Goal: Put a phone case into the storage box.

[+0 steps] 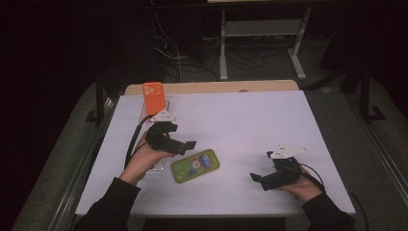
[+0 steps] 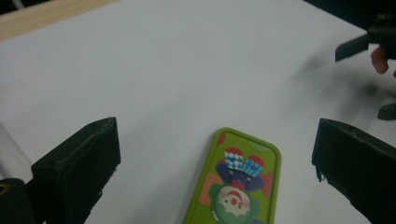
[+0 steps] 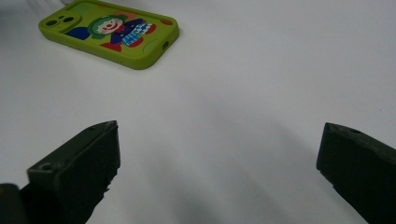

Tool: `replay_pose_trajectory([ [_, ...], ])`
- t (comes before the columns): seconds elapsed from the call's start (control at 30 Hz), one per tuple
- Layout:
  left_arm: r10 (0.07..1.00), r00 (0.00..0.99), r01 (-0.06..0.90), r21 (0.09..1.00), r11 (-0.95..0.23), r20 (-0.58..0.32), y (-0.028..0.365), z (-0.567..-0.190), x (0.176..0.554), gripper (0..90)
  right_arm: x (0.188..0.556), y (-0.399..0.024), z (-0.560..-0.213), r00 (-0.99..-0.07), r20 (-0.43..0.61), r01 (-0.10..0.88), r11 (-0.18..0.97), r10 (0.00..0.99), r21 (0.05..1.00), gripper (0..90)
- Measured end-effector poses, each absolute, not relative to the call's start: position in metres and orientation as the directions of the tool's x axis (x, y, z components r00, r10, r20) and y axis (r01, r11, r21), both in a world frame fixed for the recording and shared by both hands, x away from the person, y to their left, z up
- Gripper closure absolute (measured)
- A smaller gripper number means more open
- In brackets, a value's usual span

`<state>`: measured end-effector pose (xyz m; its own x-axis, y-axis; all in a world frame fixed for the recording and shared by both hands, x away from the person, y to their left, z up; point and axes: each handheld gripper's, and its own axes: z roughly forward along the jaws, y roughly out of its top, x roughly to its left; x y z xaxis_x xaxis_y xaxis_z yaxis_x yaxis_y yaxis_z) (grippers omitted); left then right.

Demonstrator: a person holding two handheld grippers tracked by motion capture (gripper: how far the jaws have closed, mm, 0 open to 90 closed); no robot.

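On the white table [image 1: 250, 120], seen from the high view, the green phone case [image 1: 195, 165] lies flat just right of the left gripper [image 1: 185, 144], well apart from the right gripper [image 1: 257, 177]. In the left gripper view, the case [image 2: 236, 182] lies between the wide-spread jaws, untouched. In the right gripper view, the case [image 3: 109, 31] lies far ahead to the left of the parted, empty jaws.

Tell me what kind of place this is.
Probably a lab data-collection station: a white-topped table in a dark room, loose cables and a bench frame behind it, and a green phone case as the prop.
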<state>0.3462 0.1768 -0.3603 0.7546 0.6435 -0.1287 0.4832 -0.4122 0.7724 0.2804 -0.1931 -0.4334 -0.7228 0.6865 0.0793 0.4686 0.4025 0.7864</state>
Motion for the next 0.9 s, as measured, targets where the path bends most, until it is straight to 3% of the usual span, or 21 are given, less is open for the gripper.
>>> replay_pose_trajectory([
  [0.23,0.626,0.768,0.487,0.758,-0.434,-0.135,0.156,-0.373,0.341,6.8,0.279,-0.194,-0.434,-0.725,0.08,0.466,0.402,0.685,0.788,0.0],
  [0.4,0.622,0.77,0.496,0.746,-0.444,-0.142,0.142,-0.381,0.347,19.0,0.28,-0.195,-0.434,-0.728,0.076,0.462,0.405,0.682,0.789,0.0],
  [0.57,0.636,0.76,0.508,0.732,-0.453,-0.133,0.131,-0.392,0.355,39.1,0.28,-0.194,-0.434,-0.726,0.085,0.47,0.403,0.682,0.785,0.0],
  [0.83,0.692,0.712,0.555,0.7,-0.448,-0.122,0.126,-0.41,0.371,81.2,0.28,-0.194,-0.435,-0.73,0.08,0.465,0.408,0.679,0.785,0.0],
  [0.9,0.707,0.698,0.569,0.687,-0.452,-0.114,0.125,-0.414,0.374,87.3,0.28,-0.194,-0.435,-0.729,0.079,0.465,0.408,0.68,0.786,0.0],
])
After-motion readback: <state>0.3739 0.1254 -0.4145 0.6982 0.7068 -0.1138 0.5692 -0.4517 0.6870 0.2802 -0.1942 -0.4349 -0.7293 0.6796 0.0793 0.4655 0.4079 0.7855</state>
